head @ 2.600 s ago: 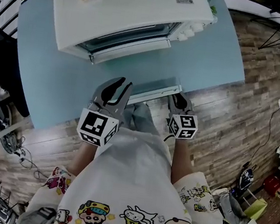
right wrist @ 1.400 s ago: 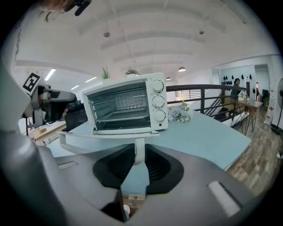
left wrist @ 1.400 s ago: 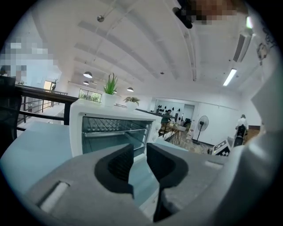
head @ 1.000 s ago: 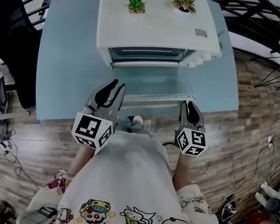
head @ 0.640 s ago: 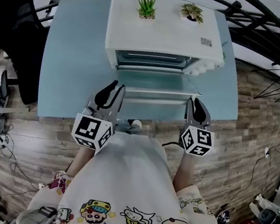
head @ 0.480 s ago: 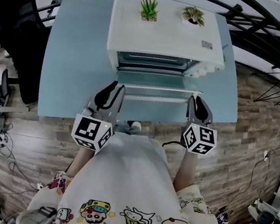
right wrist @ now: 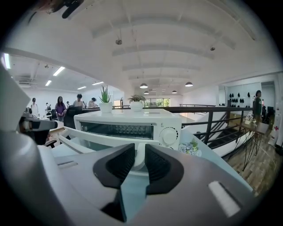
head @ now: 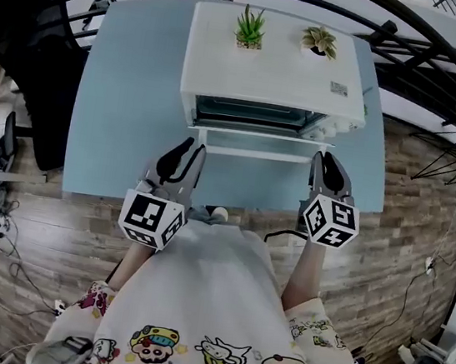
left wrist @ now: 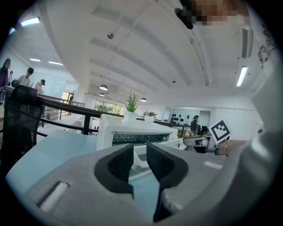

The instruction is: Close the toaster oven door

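Toaster oven, white, stands at the 12 o'clock end of a pale blue tabletop, with two small potted plants on its roof. Its door is not shut. It hangs tilted partway up on the 6 o'clock side, and the dark opening and rack show above it. A round knob sits on the oven's front beside the opening.

The right gripper is at the door's right end, at about 5 o'clock from the oven. Its jaws stand a narrow gap apart, and the white corner of the door shows through that gap at the tips. I cannot tell whether it touches the door.

The left gripper hovers over the tabletop at about 7 o'clock from the oven, near the door's left end but apart from it. Its jaws are also slightly parted, with nothing between them.
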Action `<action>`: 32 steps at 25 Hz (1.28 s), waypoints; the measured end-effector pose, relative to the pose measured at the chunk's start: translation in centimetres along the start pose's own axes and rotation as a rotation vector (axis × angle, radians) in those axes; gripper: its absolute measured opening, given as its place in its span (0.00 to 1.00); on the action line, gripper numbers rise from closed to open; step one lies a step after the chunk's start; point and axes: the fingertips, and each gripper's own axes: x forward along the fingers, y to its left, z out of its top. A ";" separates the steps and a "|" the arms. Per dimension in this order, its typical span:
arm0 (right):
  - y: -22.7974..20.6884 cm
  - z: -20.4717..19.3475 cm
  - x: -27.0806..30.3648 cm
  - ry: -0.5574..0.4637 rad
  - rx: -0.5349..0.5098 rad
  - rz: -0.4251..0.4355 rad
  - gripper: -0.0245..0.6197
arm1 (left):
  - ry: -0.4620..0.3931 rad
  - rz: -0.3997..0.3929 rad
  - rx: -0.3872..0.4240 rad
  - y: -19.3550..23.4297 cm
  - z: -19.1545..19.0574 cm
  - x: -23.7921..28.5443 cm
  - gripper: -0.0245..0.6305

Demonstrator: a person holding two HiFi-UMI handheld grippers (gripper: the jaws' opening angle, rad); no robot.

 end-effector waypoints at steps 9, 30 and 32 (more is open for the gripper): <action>-0.3 3.1 2.8 -0.020 0.018 0.001 0.17 | 0.006 -0.003 -0.004 0.7 0.4 0.6 0.17; -0.5 4.7 4.7 -0.080 0.051 0.015 0.17 | 0.038 -0.039 -0.020 0.1 0.2 2.9 0.17; -0.5 4.7 4.6 -0.102 0.038 0.004 0.16 | 0.037 -0.038 -0.019 0.0 0.3 3.0 0.17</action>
